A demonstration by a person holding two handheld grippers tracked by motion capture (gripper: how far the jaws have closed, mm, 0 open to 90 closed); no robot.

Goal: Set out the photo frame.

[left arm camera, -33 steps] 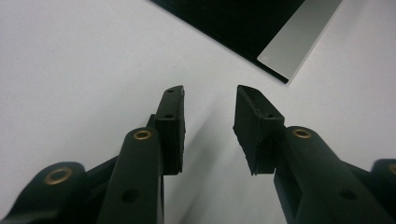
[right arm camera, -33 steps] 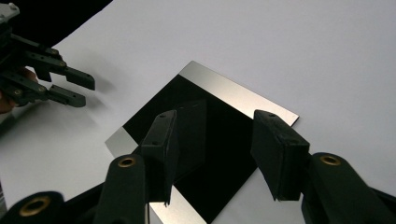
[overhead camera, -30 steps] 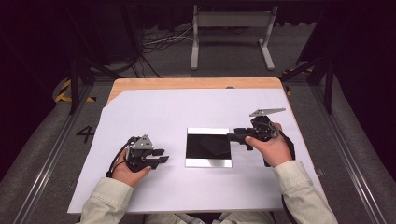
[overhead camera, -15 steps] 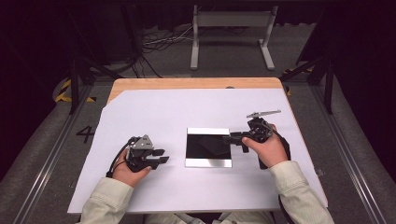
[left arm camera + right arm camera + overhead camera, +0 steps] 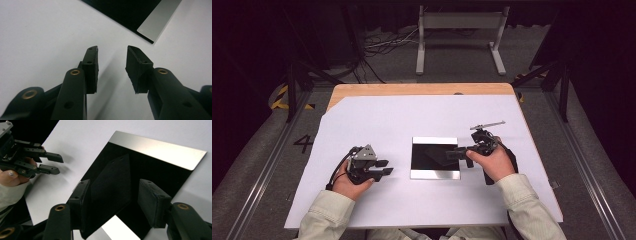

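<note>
A square mirror-like plate [image 5: 434, 157], dark in the middle with silver bands at two edges, lies flat on the white sheet [image 5: 412, 120]. My right gripper [image 5: 453, 152] reaches over its right edge. In the right gripper view the right gripper [image 5: 116, 182] hovers low over the plate [image 5: 160, 150]. Its jaws have just been opening and no pad presses on anything. A dark shape beside one jaw looks like that jaw's reflection. My left gripper [image 5: 388, 167] rests left of the plate, open and empty. The left gripper [image 5: 112, 50] points at bare sheet, with the plate's corner [image 5: 160, 20] beyond. The left gripper [image 5: 56, 163] also shows far off.
The white sheet covers a wooden table [image 5: 412, 89] whose far edge shows. Beyond the table stand a grey metal frame [image 5: 459, 35] and loose cables [image 5: 382, 45] on the floor. Dark rails run along both sides of the table.
My right gripper has come down toward the plate's right edge and shifted a little to the left. The left gripper and the plate have not moved.
</note>
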